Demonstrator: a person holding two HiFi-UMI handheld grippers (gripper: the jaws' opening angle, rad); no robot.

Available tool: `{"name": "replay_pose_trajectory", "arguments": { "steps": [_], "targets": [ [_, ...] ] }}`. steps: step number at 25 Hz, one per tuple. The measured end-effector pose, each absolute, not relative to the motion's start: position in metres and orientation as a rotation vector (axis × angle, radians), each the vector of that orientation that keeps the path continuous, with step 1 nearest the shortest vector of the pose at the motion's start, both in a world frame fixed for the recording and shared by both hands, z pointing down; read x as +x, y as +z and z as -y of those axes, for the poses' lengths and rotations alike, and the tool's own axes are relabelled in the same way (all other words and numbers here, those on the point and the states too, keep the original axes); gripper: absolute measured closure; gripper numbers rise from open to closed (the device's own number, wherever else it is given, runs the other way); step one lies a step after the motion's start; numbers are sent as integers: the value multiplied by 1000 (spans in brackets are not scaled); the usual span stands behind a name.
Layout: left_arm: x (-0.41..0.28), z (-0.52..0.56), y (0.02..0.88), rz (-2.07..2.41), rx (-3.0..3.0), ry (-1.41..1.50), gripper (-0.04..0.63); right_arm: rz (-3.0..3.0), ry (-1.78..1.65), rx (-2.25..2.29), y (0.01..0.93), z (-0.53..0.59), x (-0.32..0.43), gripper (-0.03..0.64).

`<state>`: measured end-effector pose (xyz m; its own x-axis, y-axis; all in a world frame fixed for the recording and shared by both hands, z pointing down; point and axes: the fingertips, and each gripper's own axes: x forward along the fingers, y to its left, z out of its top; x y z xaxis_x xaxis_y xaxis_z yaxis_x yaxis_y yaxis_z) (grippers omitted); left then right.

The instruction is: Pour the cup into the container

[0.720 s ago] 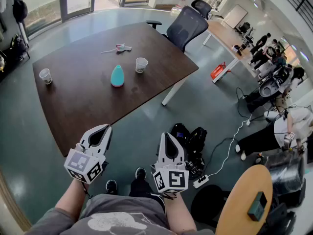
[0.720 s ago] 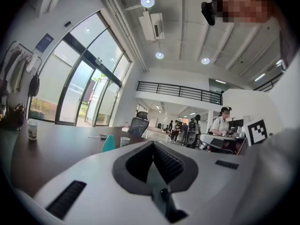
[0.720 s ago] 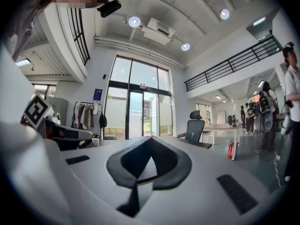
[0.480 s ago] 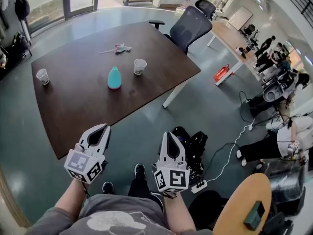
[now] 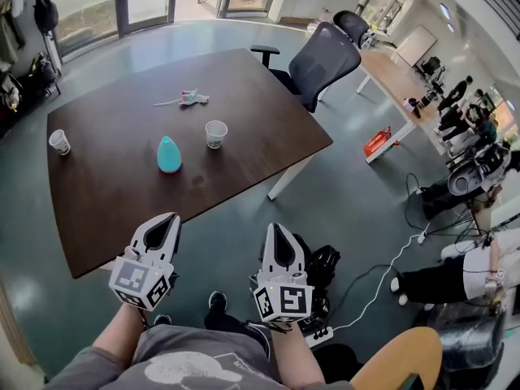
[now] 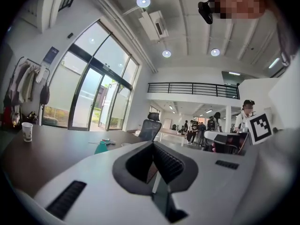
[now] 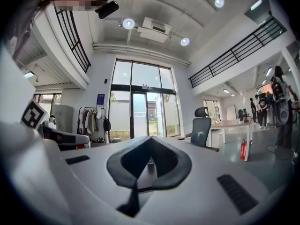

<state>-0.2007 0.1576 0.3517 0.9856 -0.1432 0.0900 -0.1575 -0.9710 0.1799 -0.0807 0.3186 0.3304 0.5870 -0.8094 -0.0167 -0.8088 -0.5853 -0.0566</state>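
A white paper cup (image 5: 215, 133) stands near the middle of the dark brown table (image 5: 114, 193). A teal drop-shaped container (image 5: 168, 154) is just left of it. A second paper cup (image 5: 59, 141) sits at the table's left end, also seen as the cup (image 6: 27, 131) in the left gripper view, where the teal container (image 6: 101, 147) shows too. My left gripper (image 5: 168, 219) and right gripper (image 5: 275, 229) are held level in front of the body, short of the table's near edge. Both are shut with nothing between their jaws.
A small pink-and-teal object with a cord (image 5: 187, 98) lies at the table's far side. A dark office chair (image 5: 323, 62) stands at the far right corner. A black bag (image 5: 317, 266) and a power strip (image 5: 318, 333) lie on the floor by my feet. People stand far right.
In the head view the table and its things now sit lower and further left. Both grippers stay shut in front of the body.
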Motion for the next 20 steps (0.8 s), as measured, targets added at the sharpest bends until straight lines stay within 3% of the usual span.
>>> {"name": "replay_pose_trajectory", "arguments": {
  "steps": [20],
  "targets": [
    [-140,-133,358,492,2953,141,587,-1611,-56,-2590,342,-263,4,629]
  ]
}}
